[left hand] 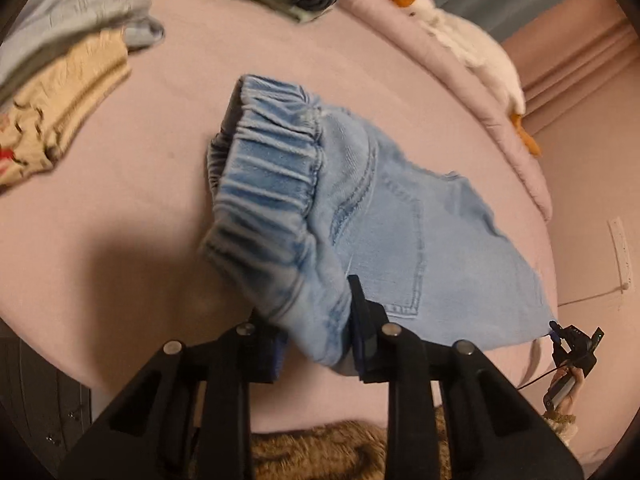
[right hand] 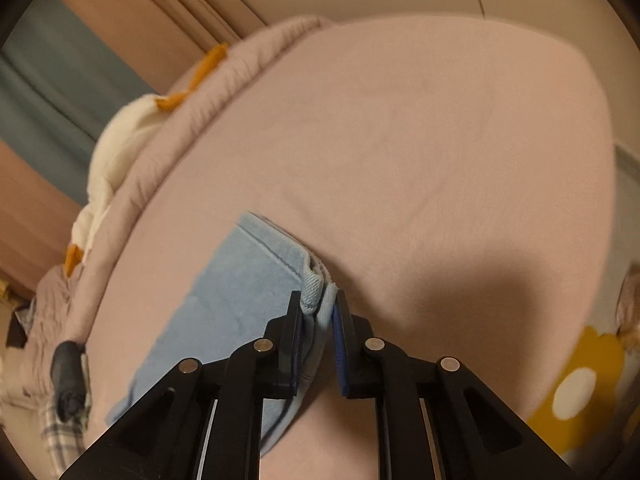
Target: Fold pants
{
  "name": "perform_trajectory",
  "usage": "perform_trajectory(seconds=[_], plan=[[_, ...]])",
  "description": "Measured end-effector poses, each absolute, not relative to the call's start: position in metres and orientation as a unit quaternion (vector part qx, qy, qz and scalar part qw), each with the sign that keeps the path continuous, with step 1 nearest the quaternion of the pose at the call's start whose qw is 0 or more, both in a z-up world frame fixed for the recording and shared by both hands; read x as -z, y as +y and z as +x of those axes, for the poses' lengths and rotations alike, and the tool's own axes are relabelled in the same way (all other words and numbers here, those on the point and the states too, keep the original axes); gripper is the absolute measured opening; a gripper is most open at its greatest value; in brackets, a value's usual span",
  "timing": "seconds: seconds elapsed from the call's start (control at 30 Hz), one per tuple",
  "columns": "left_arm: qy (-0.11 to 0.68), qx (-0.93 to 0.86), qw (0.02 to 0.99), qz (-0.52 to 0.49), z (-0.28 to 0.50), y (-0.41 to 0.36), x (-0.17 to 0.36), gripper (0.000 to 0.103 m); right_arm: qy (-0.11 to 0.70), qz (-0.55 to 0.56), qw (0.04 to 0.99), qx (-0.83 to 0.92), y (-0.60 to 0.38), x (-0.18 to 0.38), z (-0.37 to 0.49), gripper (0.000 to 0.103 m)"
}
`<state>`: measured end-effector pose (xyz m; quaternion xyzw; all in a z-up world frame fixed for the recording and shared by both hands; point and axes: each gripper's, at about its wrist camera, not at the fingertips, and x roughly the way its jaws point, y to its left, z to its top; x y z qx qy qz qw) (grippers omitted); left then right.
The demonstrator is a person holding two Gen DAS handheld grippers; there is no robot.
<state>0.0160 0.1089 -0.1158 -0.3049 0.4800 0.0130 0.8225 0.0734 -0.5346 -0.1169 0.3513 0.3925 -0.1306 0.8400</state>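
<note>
Pink bedsheet carries the light-blue denim pants, stretched crosswise between your hands. Your left gripper is pinched on the gathered elastic waistband; your right gripper is nearly closed on the hem end. The long axis runs gripper to gripper, so the fold likely means bringing the two ends together.

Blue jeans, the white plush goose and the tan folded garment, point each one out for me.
blue jeans (left hand: 404,236), left wrist view, on the back pocket panel
white plush goose (left hand: 476,48), left wrist view, on its white body
tan folded garment (left hand: 68,100), left wrist view, on its top face
</note>
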Motion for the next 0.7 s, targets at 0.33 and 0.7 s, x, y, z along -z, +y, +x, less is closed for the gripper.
perform_trajectory(seconds=[0.33, 0.7], plan=[[0.508, -0.032, 0.811, -0.289, 0.016, 0.117, 0.142, 0.037, 0.433, 0.343, 0.819, 0.155, -0.537, 0.146, 0.07, 0.013], [0.451, -0.072, 0.856, -0.243, 0.01, 0.131, 0.085, 0.081, 0.444, 0.183, 0.866, 0.14, -0.451, 0.079, 0.092, 0.045]])
